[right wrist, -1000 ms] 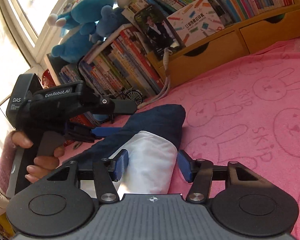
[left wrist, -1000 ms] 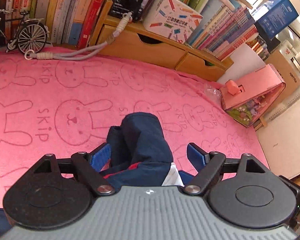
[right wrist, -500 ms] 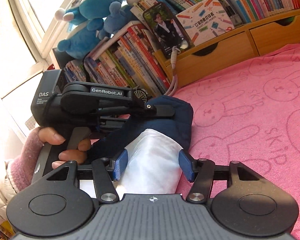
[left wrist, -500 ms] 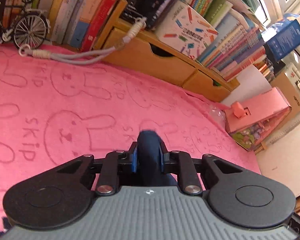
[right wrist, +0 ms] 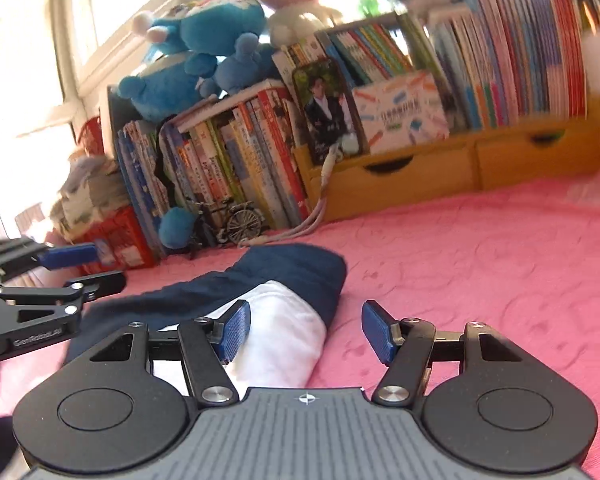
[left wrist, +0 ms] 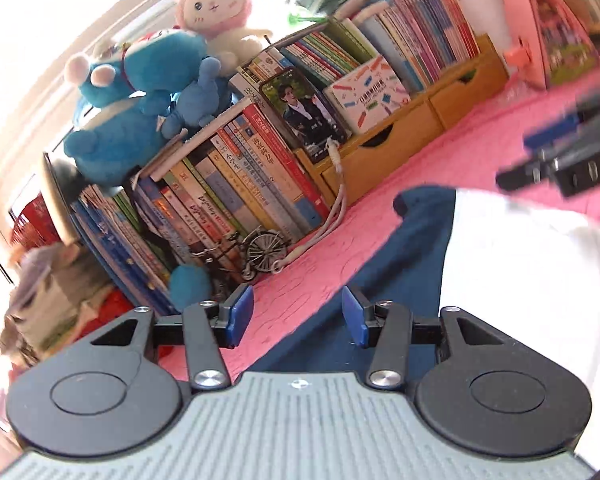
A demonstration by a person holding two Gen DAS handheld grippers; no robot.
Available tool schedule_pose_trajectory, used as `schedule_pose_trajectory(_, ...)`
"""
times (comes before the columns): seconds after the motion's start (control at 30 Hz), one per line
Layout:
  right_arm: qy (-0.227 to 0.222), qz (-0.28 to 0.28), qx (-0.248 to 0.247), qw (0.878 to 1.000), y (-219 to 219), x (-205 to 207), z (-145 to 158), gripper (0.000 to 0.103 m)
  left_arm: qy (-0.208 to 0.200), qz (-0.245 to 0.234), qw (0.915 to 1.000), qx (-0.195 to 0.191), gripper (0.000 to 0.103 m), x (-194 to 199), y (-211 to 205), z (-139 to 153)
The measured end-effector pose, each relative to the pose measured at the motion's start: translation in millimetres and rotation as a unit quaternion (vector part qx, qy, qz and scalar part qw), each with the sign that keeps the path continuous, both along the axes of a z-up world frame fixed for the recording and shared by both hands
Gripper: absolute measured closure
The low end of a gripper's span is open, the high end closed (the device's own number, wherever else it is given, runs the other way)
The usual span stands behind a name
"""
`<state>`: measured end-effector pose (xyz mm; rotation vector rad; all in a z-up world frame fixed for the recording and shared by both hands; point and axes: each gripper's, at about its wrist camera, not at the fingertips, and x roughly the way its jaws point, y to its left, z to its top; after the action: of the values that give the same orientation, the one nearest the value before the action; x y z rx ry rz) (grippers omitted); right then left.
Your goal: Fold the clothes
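A navy and white garment lies bunched on the pink rabbit-print cloth. In the left wrist view the garment lies ahead and to the right, its white part spread wide. My left gripper is open and empty, over the garment's navy edge; it also shows at the left of the right wrist view. My right gripper is open and empty, its left finger beside the white part. The right gripper shows blurred in the left wrist view.
Rows of books, a wooden drawer unit, a small model bicycle and a grey cord line the cloth's far edge. Blue and pink plush toys sit on the books. A pink box stands far right.
My left gripper let go of the navy fabric, opened, and swung left toward the bookshelf. My right gripper stayed open and drew back slightly from the garment.
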<state>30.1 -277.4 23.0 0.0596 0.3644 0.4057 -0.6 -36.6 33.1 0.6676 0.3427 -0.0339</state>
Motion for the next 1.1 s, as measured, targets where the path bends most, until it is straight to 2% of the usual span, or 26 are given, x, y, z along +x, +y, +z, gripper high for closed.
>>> schedule_pose_trajectory(0.03, -0.045, 0.004, -0.071, 0.996, 15, -13, 5, 0.040, -0.003, -0.001, 0.9999, 0.015, 0.053, -2, 2, -7)
schedule_pose_trajectory(0.07, -0.090, 0.012, -0.142, 0.986, 31, -26, 9, 0.040, -0.006, -0.002, 0.9995, 0.030, 0.054, -4, 4, -15)
schedule_pose_trajectory(0.1, -0.135, 0.034, -0.211, 0.968, 48, -38, 10, 0.039, -0.009, -0.002, 0.9989, 0.045, 0.054, -7, 6, -22)
schedule_pose_trajectory(0.17, -0.216, 0.095, -0.321, 0.917, 79, -59, 5, 0.034, -0.013, -0.003, 0.9979, 0.063, 0.054, -9, 11, -34)
schedule_pose_trajectory(0.27, -0.268, 0.179, -0.399, 0.858, 114, -69, -6, 0.032, -0.013, -0.005, 0.9993, 0.035, 0.054, -8, 19, -38)
schedule_pose_trajectory(0.37, -0.301, 0.226, -0.435, 0.818, 132, -66, -21, 0.032, -0.020, -0.012, 0.9992, 0.031, 0.054, -11, 23, -46)
schedule_pose_trajectory(0.47, -0.291, 0.203, -0.450, 0.819, 128, -48, -21, 0.032, -0.017, -0.013, 0.9994, 0.028, 0.054, -11, 23, -45)
schedule_pose_trajectory(0.6, -0.240, 0.101, -0.485, 0.835, 96, -10, -20, 0.034, -0.013, -0.016, 0.9995, 0.024, 0.054, -10, 23, -45)
schedule_pose_trajectory(0.7, -0.208, 0.035, -0.508, 0.835, 73, 8, -18, 0.035, -0.011, -0.015, 0.9996, 0.022, 0.054, -10, 23, -45)
schedule_pose_trajectory(0.8, -0.229, 0.049, -0.496, 0.836, 72, -10, -8, 0.033, -0.010, -0.015, 0.9996, 0.021, 0.054, -10, 23, -45)
schedule_pose_trajectory(0.97, -0.199, 0.065, -0.478, 0.853, 80, -21, -7, 0.017, -0.010, -0.012, 0.9998, 0.015, 0.053, -10, 25, -45)
schedule_pose_trajectory(1.1, -0.176, 0.078, -0.462, 0.866, 85, -30, -6, 0.017, -0.010, -0.007, 0.9999, 0.009, 0.048, -9, 26, -44)
